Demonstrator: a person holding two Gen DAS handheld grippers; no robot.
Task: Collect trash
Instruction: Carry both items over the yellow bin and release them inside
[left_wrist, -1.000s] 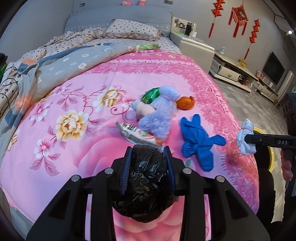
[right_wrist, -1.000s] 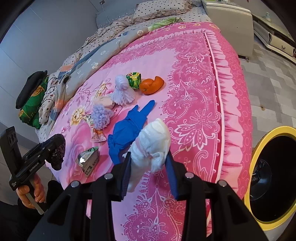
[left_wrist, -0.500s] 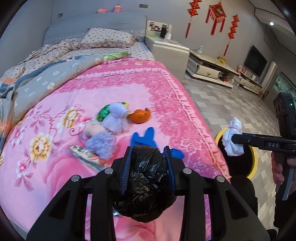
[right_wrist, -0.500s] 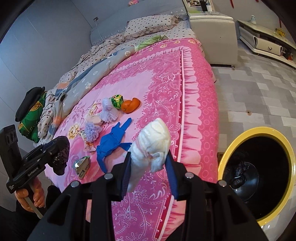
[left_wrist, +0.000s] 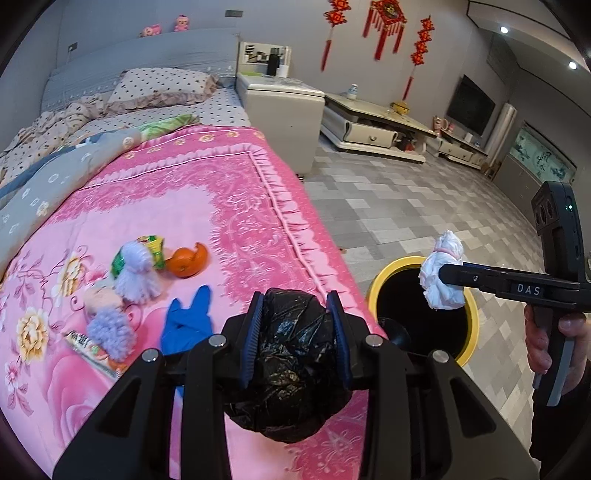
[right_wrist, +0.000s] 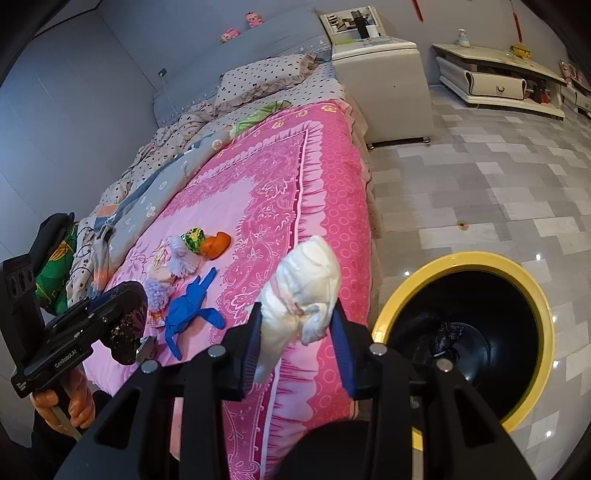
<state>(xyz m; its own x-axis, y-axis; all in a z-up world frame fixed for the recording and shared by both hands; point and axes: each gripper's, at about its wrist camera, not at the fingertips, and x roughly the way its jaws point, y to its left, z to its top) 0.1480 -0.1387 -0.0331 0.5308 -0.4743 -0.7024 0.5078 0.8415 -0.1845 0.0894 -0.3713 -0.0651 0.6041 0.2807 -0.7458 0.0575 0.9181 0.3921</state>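
My left gripper (left_wrist: 295, 317) is shut on a crumpled black plastic bag (left_wrist: 291, 362), held over the bed's near right corner. My right gripper (right_wrist: 295, 332) is shut on a white wad of tissue (right_wrist: 306, 291); in the left wrist view the tissue (left_wrist: 443, 273) hangs over the rim of a yellow-rimmed black bin (left_wrist: 469, 332). The bin (right_wrist: 532, 284) stands on the floor beside the bed, with dark scraps at its bottom. On the pink blanket (left_wrist: 207, 206) lie a blue glove (left_wrist: 188, 321), an orange peel (left_wrist: 186, 260), a green wrapper (left_wrist: 155, 245) and a flat snack packet (left_wrist: 88, 347).
Pale purple fluffy toys (left_wrist: 136, 277) lie among the trash. A rumpled quilt (left_wrist: 55, 173) and pillow cover the bed's far side. A white nightstand (left_wrist: 280, 118) and a low TV cabinet (left_wrist: 373, 125) stand on the grey tiled floor (left_wrist: 406, 206). A person's hand (left_wrist: 569, 332) holds the right gripper's handle.
Both grippers have swung to the right, away from the middle of the bed toward the bin, each keeping its load. The tissue has gone from beside the bed edge to over the bin's rim.
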